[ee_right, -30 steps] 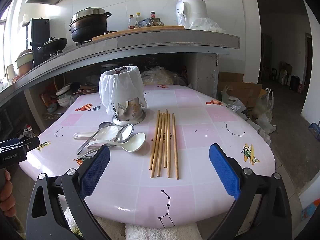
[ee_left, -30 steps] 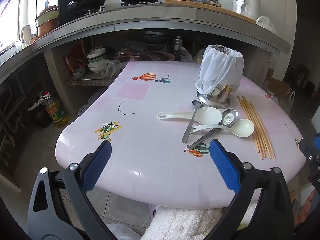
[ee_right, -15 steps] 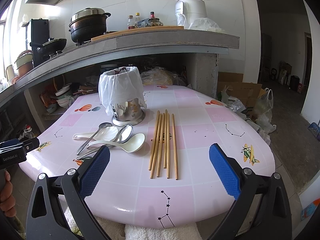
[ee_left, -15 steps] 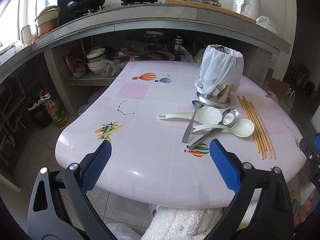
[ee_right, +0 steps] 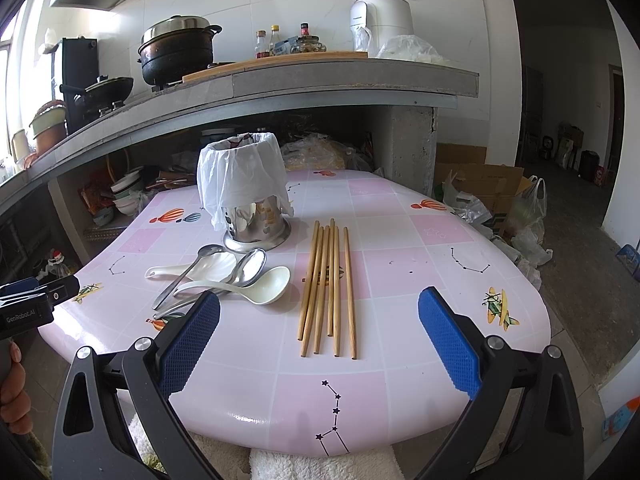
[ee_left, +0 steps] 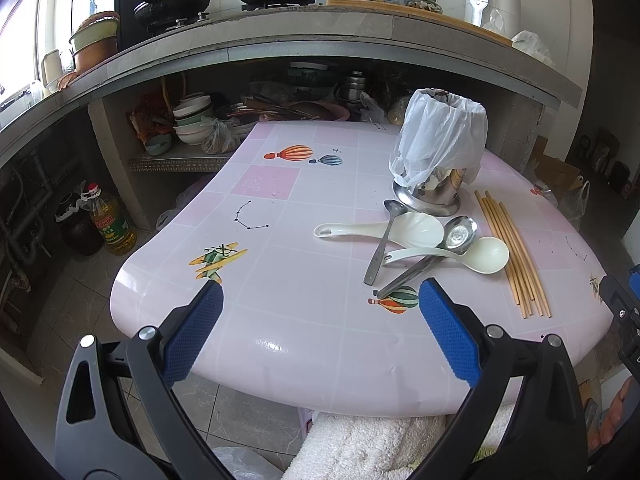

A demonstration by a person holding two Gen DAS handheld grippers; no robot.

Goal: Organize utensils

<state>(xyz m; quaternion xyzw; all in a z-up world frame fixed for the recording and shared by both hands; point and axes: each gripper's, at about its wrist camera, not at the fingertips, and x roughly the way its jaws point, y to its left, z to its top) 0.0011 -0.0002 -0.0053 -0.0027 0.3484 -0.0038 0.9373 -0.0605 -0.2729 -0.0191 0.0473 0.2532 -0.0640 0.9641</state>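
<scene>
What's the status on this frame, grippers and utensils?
Left gripper open, empty, short of the table. Right gripper open, empty. Spoons and chopsticks loose beside the bag-lined holder. Nothing blocking.

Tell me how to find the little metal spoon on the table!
Look at the pink table and find the shiny metal cup with a white plastic bag over it. Just in front lies a pile of spoons. The little metal spoon leans across the handle of the white scalloped spoon; it is the slimmest, with the smallest bowl, nearest the cup.
</scene>
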